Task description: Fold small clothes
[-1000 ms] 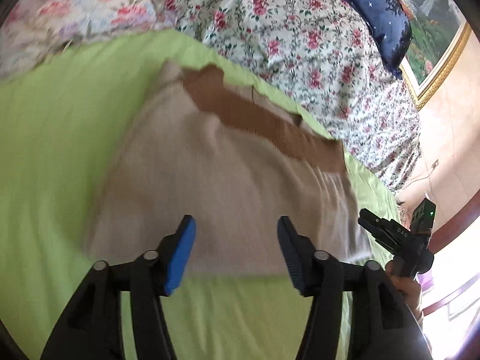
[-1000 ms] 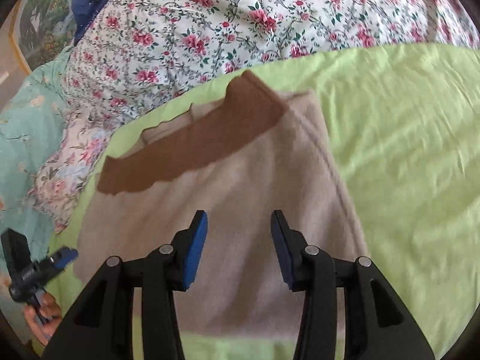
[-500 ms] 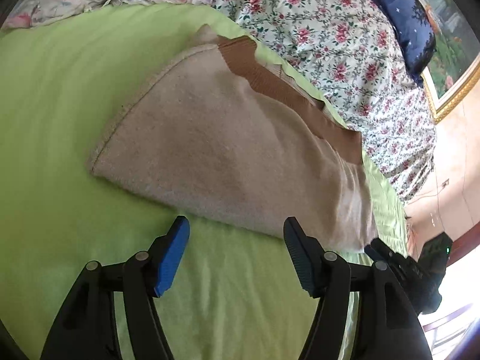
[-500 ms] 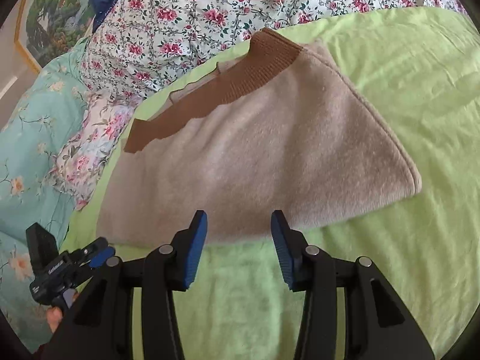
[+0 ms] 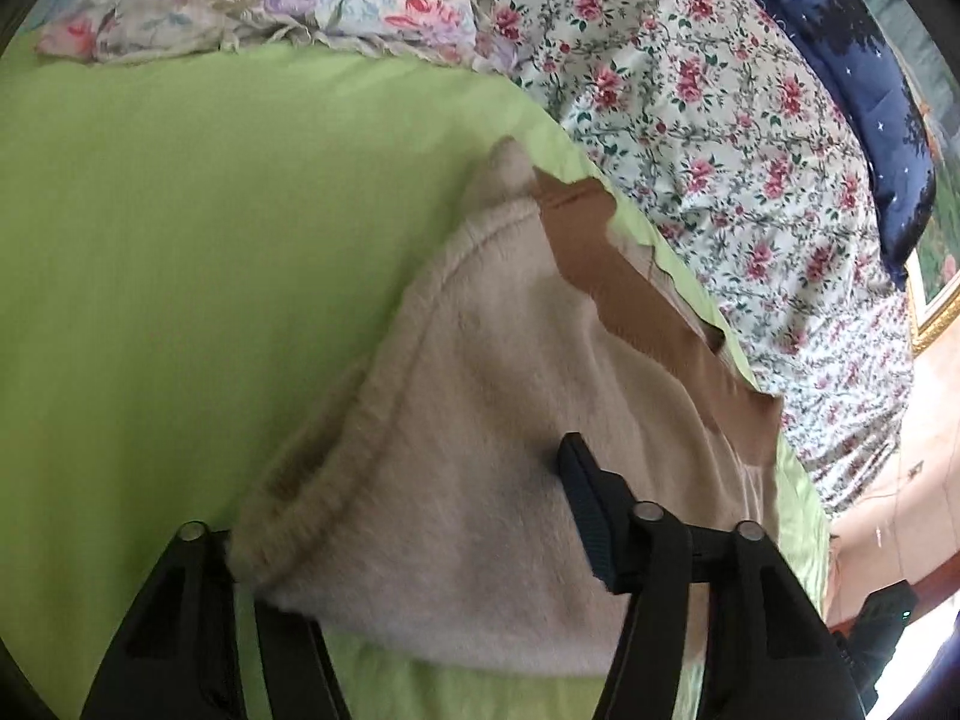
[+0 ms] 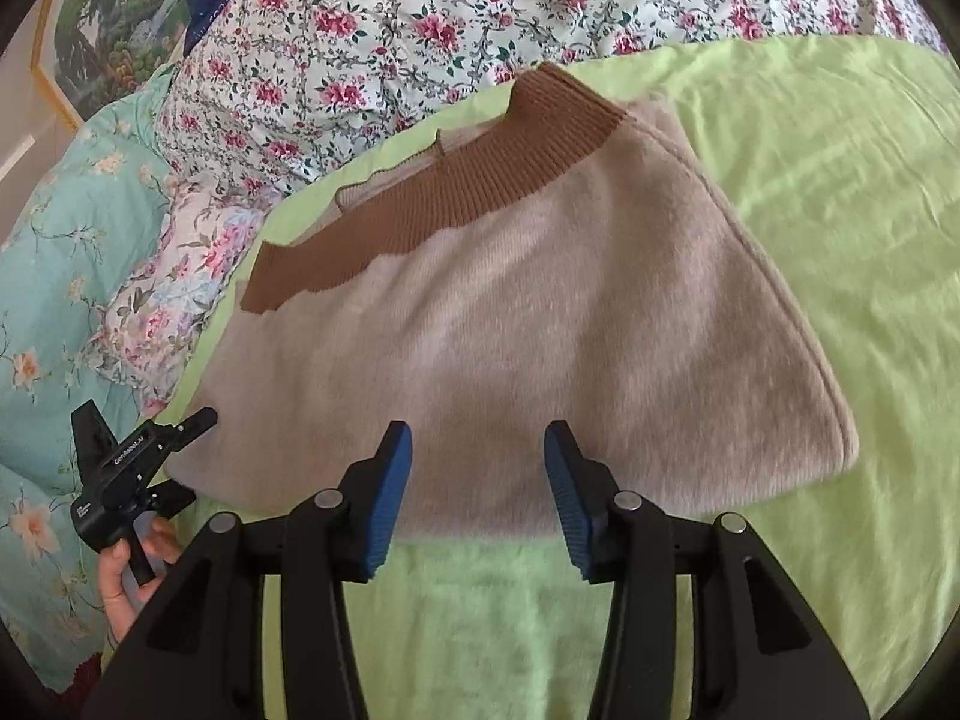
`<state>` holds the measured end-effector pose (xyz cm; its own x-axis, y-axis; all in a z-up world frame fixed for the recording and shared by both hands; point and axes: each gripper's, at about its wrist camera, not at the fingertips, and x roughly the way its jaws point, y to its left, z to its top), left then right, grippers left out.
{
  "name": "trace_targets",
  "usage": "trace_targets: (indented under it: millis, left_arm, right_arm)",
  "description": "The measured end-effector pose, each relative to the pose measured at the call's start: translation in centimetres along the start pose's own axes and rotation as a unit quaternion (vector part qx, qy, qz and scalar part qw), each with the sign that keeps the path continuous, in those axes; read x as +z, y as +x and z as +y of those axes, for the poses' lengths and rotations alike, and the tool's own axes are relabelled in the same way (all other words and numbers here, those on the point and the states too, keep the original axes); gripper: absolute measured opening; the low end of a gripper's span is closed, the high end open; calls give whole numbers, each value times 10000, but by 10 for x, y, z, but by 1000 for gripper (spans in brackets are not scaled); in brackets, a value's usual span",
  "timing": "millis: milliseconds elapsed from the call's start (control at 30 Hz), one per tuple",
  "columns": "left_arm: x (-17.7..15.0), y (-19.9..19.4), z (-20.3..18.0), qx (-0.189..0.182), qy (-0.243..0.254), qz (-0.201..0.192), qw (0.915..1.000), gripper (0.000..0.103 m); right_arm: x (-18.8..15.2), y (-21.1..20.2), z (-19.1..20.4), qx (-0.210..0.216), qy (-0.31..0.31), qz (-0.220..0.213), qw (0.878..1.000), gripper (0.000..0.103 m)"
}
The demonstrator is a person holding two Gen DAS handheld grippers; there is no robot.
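Observation:
A beige fuzzy garment [image 6: 540, 324] with a brown ribbed band [image 6: 456, 192] lies folded on the green sheet [image 6: 840, 180]. In the left wrist view the garment [image 5: 480, 450] fills the space between my left gripper's jaws; its near left corner lies over the left finger and hides it, and the right fingertip [image 5: 585, 498] rests on the cloth. The left gripper [image 5: 414, 516] is open around that corner. It also shows in the right wrist view [image 6: 186, 450] at the garment's left end. My right gripper [image 6: 477, 492] is open and empty at the garment's near edge.
A floral quilt [image 6: 420, 18] and pillows [image 6: 72, 252] lie behind and left of the garment. A navy pillow [image 5: 852, 60] and a framed picture [image 6: 102, 30] are at the back. Green sheet spreads to the right and in front.
My left gripper has moved forward onto the garment's left corner, which now lies between its jaws. My right gripper has moved in a little to the near edge.

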<state>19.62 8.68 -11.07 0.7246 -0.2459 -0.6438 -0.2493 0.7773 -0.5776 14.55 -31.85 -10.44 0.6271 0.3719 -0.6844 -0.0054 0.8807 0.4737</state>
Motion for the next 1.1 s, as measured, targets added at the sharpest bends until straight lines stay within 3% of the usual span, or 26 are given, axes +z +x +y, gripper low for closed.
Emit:
trace_targets:
  millis: [100, 167, 233, 333, 467, 633, 767, 900, 1100]
  left_arm:
    - [2, 2, -3, -32, 75, -23, 10000, 36]
    - [2, 1, -7, -66, 234, -48, 9997, 16]
    - [3, -3, -17, -10, 497, -156, 9986, 10]
    - [3, -16, -37, -75, 895, -364, 9953, 8]
    - [-1, -30, -76, -491, 1394, -489, 9878, 7]
    - [-23, -19, -134, -884, 2097, -266, 9734, 7]
    - [-50, 1, -166, -925, 2628, 5, 9604, 7]
    - [-68, 21, -174, -935, 2842, 253, 9539, 7]
    - [-78, 28, -173, -928, 3006, 331, 9487, 7]
  right_arm:
    - [11, 3, -2, 4, -7, -19, 10000, 48]
    - [18, 6, -4, 16, -15, -25, 10000, 48]
    - [23, 9, -7, 57, 3, -13, 10000, 48]
    - [29, 12, -9, 98, 14, 31, 9999, 48]
    - [36, 13, -8, 303, 42, 143, 9994, 48]
    - [54, 16, -4, 799, 156, 358, 9960, 48]
    - [74, 28, 10, 1209, 107, 606, 9908, 49]
    - [95, 61, 30, 1478, 15, 995, 9840, 67]
    - [118, 126, 67, 1609, -176, 1439, 9763, 67]
